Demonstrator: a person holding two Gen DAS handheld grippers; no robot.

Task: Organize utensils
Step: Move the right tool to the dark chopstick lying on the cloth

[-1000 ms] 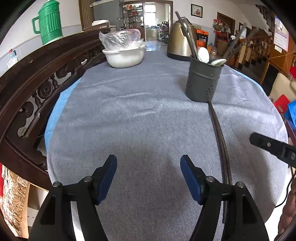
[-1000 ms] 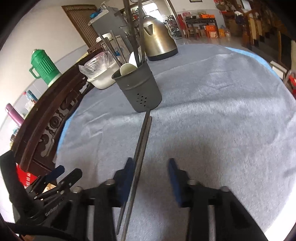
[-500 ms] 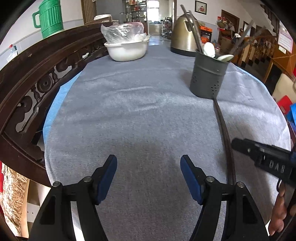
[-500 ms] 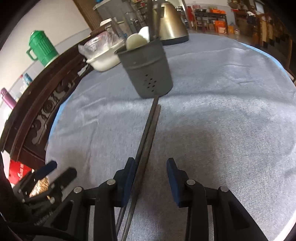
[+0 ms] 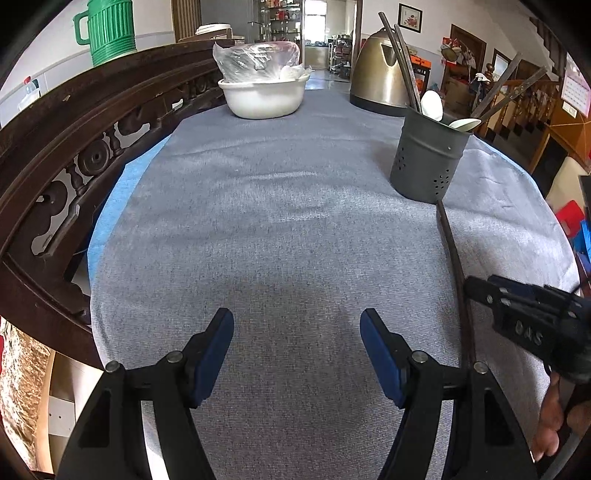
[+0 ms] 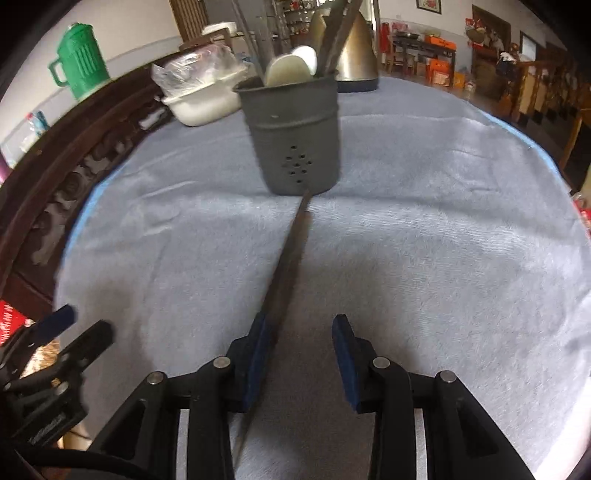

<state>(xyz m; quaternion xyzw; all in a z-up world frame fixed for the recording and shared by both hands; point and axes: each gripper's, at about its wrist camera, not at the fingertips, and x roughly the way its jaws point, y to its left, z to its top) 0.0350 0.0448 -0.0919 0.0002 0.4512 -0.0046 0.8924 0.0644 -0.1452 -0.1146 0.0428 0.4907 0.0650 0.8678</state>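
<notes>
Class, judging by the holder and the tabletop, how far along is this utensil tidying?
Done: spoons and several chopsticks stand in the grey holder. In hand: the right gripper straddles the chopsticks on the cloth, jaws open. Left: grasp them, drop them in. The left gripper is idle.

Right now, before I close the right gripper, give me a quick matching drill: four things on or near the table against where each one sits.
Things:
1. dark chopsticks
2. white spoons
3. white plastic basin
4. green ribbed jug

Places:
A. behind the carved wooden rail
B. far end of the table, holding a clear bag
C. flat on the grey cloth, tips at the holder's foot
D. upright inside the grey perforated holder

Pairs: 1-C, 2-D, 3-B, 4-A
</notes>
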